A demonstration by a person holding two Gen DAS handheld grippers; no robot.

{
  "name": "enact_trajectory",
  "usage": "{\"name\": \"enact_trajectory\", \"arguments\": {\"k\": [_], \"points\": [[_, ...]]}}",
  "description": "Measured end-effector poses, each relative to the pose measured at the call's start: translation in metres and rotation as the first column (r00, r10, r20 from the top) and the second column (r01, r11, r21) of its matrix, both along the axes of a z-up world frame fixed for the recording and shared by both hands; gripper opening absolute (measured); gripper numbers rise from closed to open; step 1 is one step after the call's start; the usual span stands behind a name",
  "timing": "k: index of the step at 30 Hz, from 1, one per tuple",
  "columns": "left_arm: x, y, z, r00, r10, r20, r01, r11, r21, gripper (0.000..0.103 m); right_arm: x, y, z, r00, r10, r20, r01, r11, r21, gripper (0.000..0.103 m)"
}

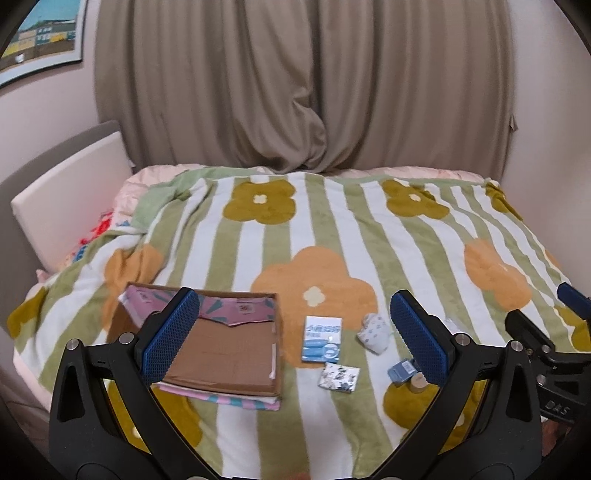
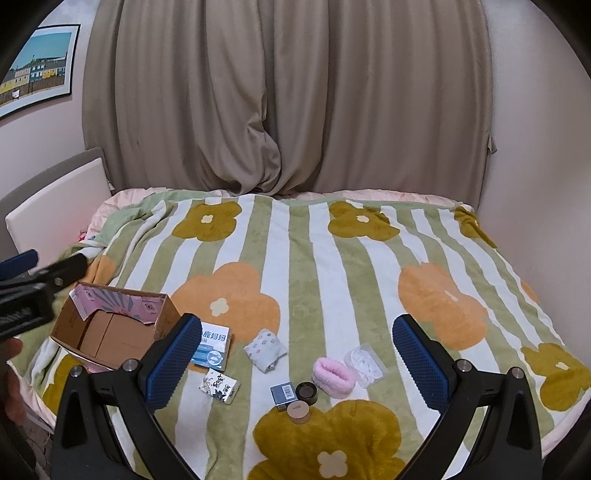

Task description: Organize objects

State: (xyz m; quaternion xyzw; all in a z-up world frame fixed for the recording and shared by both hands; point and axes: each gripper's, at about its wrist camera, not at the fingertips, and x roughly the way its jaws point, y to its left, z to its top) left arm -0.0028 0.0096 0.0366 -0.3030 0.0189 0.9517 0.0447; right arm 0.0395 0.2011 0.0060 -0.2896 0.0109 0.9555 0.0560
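An open cardboard box [image 1: 221, 354] [image 2: 110, 332] lies on the left of the bed. Right of it sit a blue-and-white packet [image 1: 322, 339] [image 2: 213, 350], a floral tissue pack [image 1: 339, 377] [image 2: 218, 385], a patterned cloth bundle [image 1: 373, 331] [image 2: 265, 349], a small dark-blue box [image 1: 400, 371] [image 2: 283, 396], a black round jar [image 2: 306, 392], a tan round lid [image 1: 418, 383] [image 2: 298, 412], a pink fluffy band [image 2: 334, 377] and a clear plastic bag [image 2: 365, 363]. My left gripper [image 1: 295, 343] hovers open above them. My right gripper [image 2: 295, 354] is open too, holding nothing.
A green-and-white striped flower blanket [image 1: 332, 236] [image 2: 314, 258] covers the bed. Beige curtains [image 1: 303, 85] hang behind it. A padded headboard [image 1: 70, 195] stands at the left, under a framed picture [image 1: 44, 33]. A wall borders the bed's right side.
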Motion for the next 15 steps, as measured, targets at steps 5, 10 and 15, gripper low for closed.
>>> {"name": "enact_trajectory", "arguments": {"k": [5, 10, 15], "points": [[-0.021, 0.024, -0.024, 0.998, -0.034, 0.059, 0.034, 0.999, 0.01, 0.103, 0.005, 0.011, 0.003, 1.0, -0.018, -0.013, 0.018, 1.0, -0.011, 0.103], [-0.039, 0.045, -0.056, 0.993, -0.037, 0.11, 0.036, 0.999, 0.015, 0.103, 0.009, 0.022, 0.003, 0.999, -0.031, -0.018, 0.03, 0.999, -0.019, 0.103], [-0.054, 0.062, -0.088, 0.988, -0.034, 0.149, 0.033, 0.999, 0.005, 0.103, 0.009, 0.031, 0.0, 0.999, -0.042, -0.014, 0.041, 0.999, -0.025, 0.103]]}}
